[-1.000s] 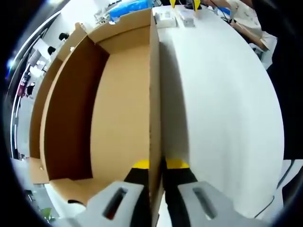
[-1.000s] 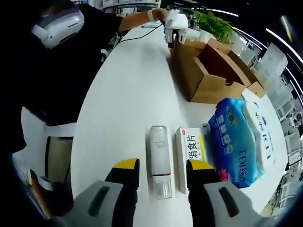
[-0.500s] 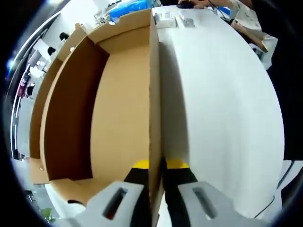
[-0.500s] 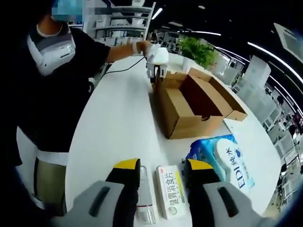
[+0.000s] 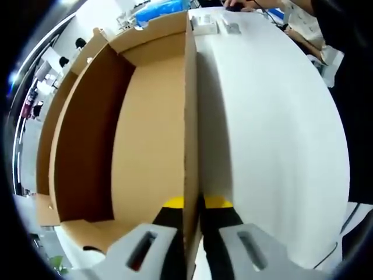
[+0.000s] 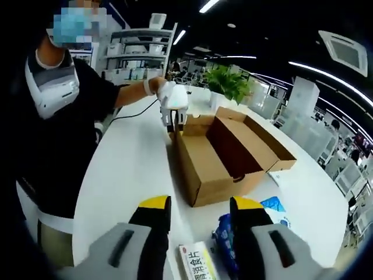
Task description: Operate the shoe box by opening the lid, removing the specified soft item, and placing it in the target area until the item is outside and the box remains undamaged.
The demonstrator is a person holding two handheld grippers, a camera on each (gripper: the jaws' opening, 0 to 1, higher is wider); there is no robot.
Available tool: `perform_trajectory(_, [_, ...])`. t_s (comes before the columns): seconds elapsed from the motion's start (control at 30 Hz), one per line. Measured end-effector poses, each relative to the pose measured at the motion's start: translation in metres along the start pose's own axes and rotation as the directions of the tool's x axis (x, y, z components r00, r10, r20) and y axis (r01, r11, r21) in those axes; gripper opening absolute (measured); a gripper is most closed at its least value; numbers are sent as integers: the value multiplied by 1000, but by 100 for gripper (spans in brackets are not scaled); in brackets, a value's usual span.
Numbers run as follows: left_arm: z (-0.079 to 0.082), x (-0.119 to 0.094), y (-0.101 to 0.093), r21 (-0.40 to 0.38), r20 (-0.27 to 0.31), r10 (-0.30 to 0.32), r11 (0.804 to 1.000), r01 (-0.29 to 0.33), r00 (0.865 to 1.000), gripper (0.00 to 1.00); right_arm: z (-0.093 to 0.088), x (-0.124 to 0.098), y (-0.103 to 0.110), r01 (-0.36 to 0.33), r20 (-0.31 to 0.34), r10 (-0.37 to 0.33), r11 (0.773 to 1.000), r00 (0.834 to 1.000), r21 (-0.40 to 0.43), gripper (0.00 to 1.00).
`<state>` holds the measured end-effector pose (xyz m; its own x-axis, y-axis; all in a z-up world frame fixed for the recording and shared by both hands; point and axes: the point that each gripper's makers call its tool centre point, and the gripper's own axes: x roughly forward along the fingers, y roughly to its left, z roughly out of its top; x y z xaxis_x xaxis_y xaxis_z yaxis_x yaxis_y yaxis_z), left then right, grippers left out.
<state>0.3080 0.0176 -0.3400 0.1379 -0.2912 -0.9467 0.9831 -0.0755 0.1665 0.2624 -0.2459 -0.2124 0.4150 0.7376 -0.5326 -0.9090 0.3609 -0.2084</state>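
Open brown cardboard shoe box point(image 6: 224, 154) on round white table point(image 6: 131, 169), inside looking bare, long axis running away from left gripper point(image 5: 193, 202), pinched on its side wall. Right gripper point(image 6: 193, 203) spread, holding nothing. Beneath it, cut off: blue tissue pack point(image 6: 230, 248) and white medicine box point(image 6: 195, 263). Green potted plant point(image 6: 228, 86) behind.

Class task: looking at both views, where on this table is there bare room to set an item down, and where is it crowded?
Bare: the white table between the shoe box and the person. Crowded: near the right gripper, where the blue tissue pack and medicine box lie.
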Motion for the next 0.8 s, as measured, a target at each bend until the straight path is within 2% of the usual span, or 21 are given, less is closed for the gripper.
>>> perform_trajectory(0.13, [0, 0, 0, 3, 1, 5, 1000, -5, 1000, 3, 13, 8, -4, -3, 29, 3, 1000, 1000, -2, 44])
perform_trajectory(0.27, [0, 0, 1, -10, 1, -8, 1000, 8, 1000, 3, 35, 15, -13, -15, 94, 11, 999, 996, 39, 45])
perform_trajectory(0.37, [0, 0, 1, -9, 1, -9, 1000, 9, 1000, 3, 39, 23, -20, -17, 91, 12, 998, 996, 60, 45])
perform_trajectory(0.53, [0, 0, 1, -6, 2, -7, 1000, 7, 1000, 3, 47, 35, -32, -27, 126, 8, 988, 992, 152, 47])
perform_trajectory(0.63, [0, 0, 1, -4, 2, -5, 1000, 5, 1000, 3, 62, 37, -43, -28, 191, -11, 979, 981, 200, 47])
perform_trajectory(0.73, [0, 1, 1, -9, 2, -7, 1000, 7, 1000, 3, 71, 38, -56, -46, 226, -20, 958, 974, 282, 47])
perform_trajectory(0.8, [-1, 0, -2, -8, 2, -8, 1000, 8, 1000, 3, 77, 38, -71, -18, 253, -53, 963, 966, 269, 47])
